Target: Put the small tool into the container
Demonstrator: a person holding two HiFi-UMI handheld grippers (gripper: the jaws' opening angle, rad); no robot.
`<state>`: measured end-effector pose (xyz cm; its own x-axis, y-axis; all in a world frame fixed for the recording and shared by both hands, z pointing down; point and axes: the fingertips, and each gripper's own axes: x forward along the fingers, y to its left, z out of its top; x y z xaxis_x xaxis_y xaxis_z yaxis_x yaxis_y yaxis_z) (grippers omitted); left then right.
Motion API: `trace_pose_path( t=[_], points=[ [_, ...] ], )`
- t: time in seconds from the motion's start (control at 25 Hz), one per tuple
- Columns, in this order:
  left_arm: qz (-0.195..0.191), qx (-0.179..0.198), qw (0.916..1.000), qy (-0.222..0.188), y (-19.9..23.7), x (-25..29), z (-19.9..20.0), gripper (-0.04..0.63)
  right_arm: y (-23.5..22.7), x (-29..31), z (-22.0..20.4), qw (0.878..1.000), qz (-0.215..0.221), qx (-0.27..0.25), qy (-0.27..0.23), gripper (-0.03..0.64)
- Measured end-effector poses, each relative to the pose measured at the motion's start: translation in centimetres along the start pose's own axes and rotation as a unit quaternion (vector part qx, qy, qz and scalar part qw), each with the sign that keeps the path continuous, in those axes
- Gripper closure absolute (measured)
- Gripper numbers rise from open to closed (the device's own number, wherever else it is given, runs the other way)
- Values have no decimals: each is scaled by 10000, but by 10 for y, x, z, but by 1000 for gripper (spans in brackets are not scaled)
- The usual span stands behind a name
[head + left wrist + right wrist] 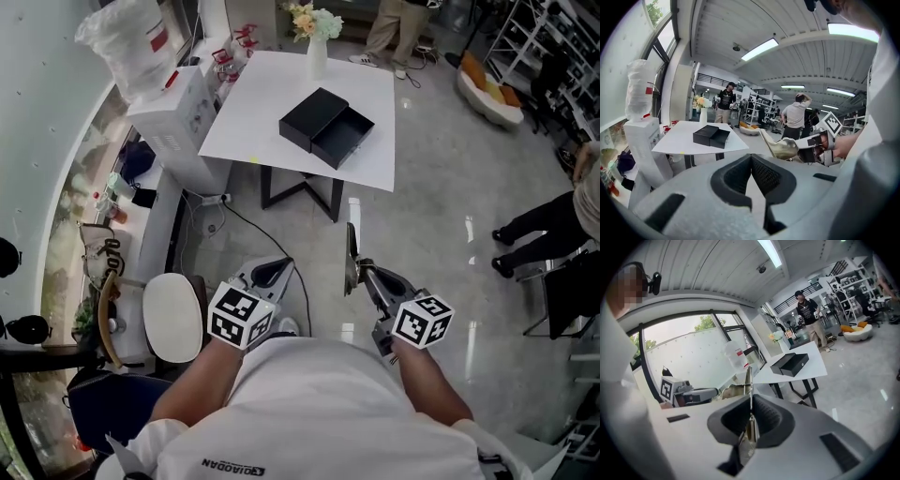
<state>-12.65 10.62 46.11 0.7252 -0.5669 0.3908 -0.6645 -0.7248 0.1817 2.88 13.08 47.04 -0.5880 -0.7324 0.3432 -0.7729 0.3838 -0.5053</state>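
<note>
Standing on open grey floor [450,202], you are well apart from the white table [248,122] ahead, so the first need is a walk-up, not a reach. That path looks clear down the middle, though a dark cable [246,225] trails across the floor towards the table legs on your left, a white cabinet [169,117] crowds the table's left edge, and a person's legs [530,234] stand off to your right. On the table the black container [325,127] lies with its open tray turned towards the near right corner, and a vase of flowers [316,42] stands at the far edge, near it but not touching. Approach from the front right, where bare tabletop lies round the tray. Your left gripper [270,274] has its jaws pressed together with nothing between them, so it is free to steady the box. Your right gripper [750,417] is pinching the small tool [748,380] by its lower end, with the blade edge-on between the pads and pointing up and forward. The tool reads as thin bright metal, so judge it light, stiff and slick. It may swivel in such a narrow pinch if the tip knocks the tray wall, so a low hold near its base suits it, and lower it flat into the tray rather than dropping it.
</note>
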Motion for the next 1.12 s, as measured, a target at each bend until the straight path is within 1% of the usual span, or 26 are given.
trace_pose_path(
  t=[0.28,0.36,0.52,0.64,0.84,1.0,1.12],
  points=[
    [-125,88,9999,-31,69,11,16,586,2,62,27,9998,-163,-13,-61,601],
    [-165,56,9998,-24,83,16,16,587,1,74,32,9997,-229,-16,-73,601],
    [-310,-126,9994,96,96,25,8,586,-5,87,33,9993,-371,72,-14,601],
    [-381,-170,9990,135,102,36,9,587,-12,91,36,9989,-444,126,36,601],
    [-386,-217,9989,141,117,57,15,586,-34,109,48,9986,-494,161,74,601],
    [-342,-247,9988,244,129,80,15,586,-59,130,66,9990,-421,169,43,601],
    [-245,-281,9988,311,143,104,25,586,-82,151,84,9991,-349,223,83,601]
  ],
)
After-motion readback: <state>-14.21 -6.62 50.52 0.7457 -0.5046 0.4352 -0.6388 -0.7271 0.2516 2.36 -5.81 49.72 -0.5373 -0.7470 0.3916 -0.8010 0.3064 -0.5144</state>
